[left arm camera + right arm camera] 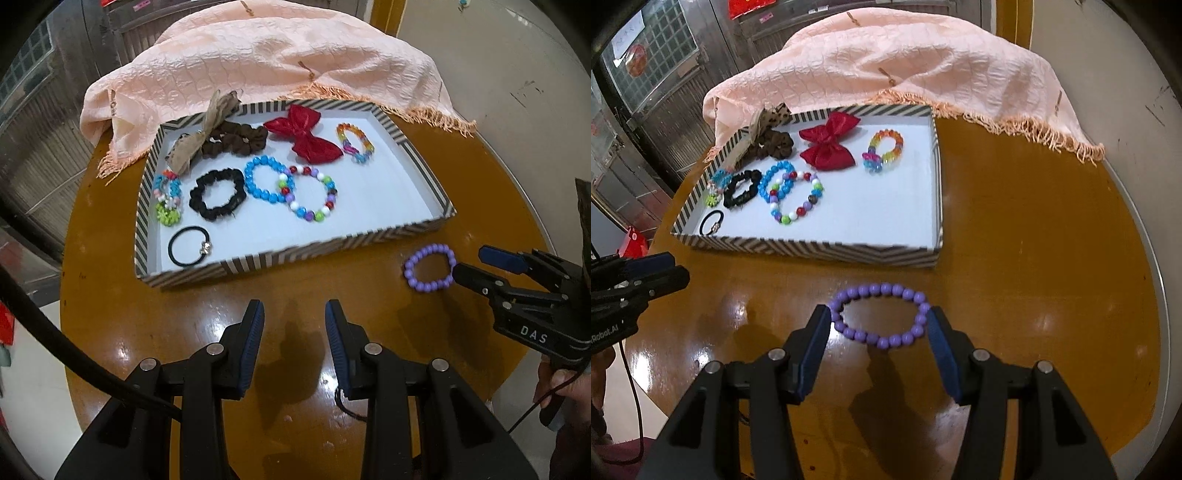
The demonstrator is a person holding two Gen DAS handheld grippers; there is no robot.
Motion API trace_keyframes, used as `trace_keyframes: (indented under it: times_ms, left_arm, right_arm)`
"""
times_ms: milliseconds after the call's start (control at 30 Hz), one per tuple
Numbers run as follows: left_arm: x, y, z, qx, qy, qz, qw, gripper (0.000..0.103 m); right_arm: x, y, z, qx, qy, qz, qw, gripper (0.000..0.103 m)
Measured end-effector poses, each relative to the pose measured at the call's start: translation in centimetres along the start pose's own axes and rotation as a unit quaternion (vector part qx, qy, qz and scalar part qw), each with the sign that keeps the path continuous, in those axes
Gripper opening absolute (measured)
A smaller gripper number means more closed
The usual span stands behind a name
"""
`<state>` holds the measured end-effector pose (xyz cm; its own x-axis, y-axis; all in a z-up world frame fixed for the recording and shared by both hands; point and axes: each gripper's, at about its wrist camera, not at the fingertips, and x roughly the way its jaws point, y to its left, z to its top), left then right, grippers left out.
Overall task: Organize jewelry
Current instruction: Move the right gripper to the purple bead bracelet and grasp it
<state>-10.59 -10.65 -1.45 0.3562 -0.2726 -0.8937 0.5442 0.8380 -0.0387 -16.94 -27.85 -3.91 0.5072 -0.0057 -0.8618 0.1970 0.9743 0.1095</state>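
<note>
A purple bead bracelet (881,315) lies on the brown round table, in front of the striped tray (812,251). My right gripper (879,317) is open with one finger at each side of the bracelet; it also shows in the left wrist view (469,264) next to the bracelet (429,267). The striped tray (295,251) holds a blue bead bracelet (266,179), a multicolour bead bracelet (312,194), a rainbow bracelet (354,142), a red bow (304,134), black (216,194) and brown (236,138) scrunchies and a black hair tie (190,245). My left gripper (293,317) is open and empty above the table.
A peach fringed cloth (258,55) is draped behind the tray and over its back left corner. The table edge (1152,258) curves along the right. The left gripper (670,267) shows at the left edge of the right wrist view.
</note>
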Motion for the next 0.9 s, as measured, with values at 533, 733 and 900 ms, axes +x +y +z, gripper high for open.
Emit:
trace_keyframes:
  times_ms: [533,733,900]
  left_arm:
    - [1.6,-0.1,-3.8,0.018,0.051,-0.076,0.9956,0.033]
    - [1.9,-1.0,-4.7,0.048,0.07,-0.12,0.9891,0.042]
    - [2.8,-1.6,-5.0,0.061,0.086,-0.112,0.9881,0.042]
  right_arm:
    - [2.2,-2.4,-1.0,0.026,0.011,-0.03,0.999,0.057]
    - [3.0,-2.9,-0.6,0.026,0.014,-0.031,0.999,0.057]
    - [3.8,-3.1,-0.2,0.024,0.017,-0.028,0.999,0.057]
